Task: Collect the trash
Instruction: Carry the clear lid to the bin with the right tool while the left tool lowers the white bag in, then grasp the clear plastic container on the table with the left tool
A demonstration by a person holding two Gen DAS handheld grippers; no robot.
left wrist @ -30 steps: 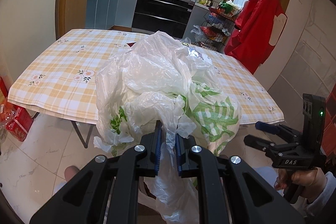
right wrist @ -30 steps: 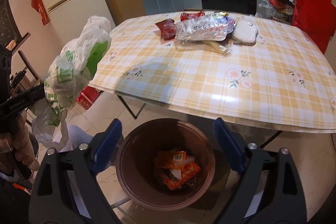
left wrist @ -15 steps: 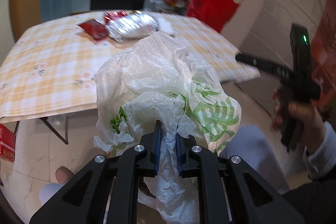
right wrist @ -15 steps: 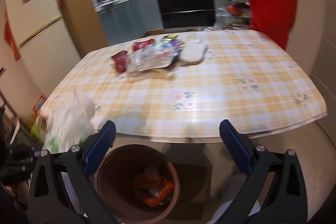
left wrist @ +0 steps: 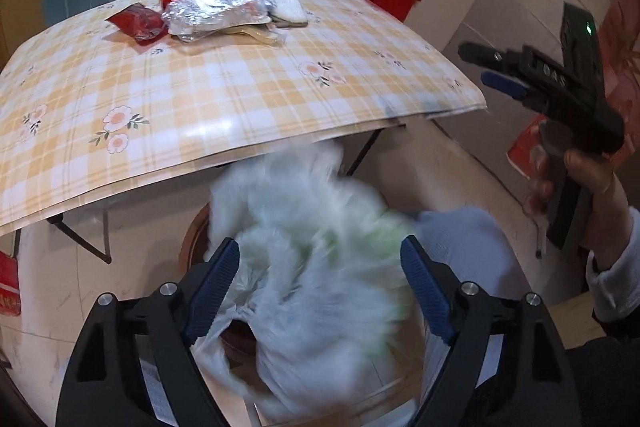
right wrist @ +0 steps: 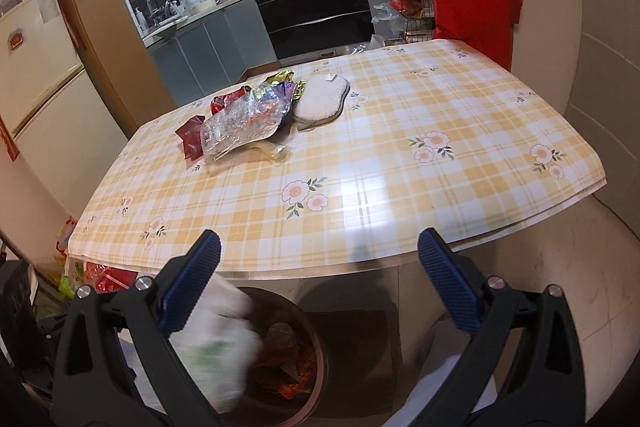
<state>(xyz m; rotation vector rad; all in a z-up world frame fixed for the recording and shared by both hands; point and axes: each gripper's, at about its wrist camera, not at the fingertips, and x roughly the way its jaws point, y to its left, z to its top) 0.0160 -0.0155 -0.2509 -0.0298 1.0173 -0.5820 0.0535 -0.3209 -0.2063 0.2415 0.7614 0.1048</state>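
The left tongs [left wrist: 320,285] are spread wide, nothing gripped; the blurred plastic bag [left wrist: 320,267] is seen over the brown bin [right wrist: 304,359], below the surface's [right wrist: 360,187] 6 o'clock edge. The right tongs [right wrist: 318,283] are likewise spread wide and unloaded.

Two grippers: the left gripper [left wrist: 320,287] and the right gripper [right wrist: 320,275]. One plastic bag [left wrist: 316,287]. One trash bin [right wrist: 296,355]. One tabletop [right wrist: 360,163], carrying two red wrappers [right wrist: 190,135], one silvery foil bag [right wrist: 244,121] and one white pad [right wrist: 322,101] at twelve o'clock.

Checked table [right wrist: 360,167] bears wrappers [right wrist: 244,119] and sponge [right wrist: 322,101].
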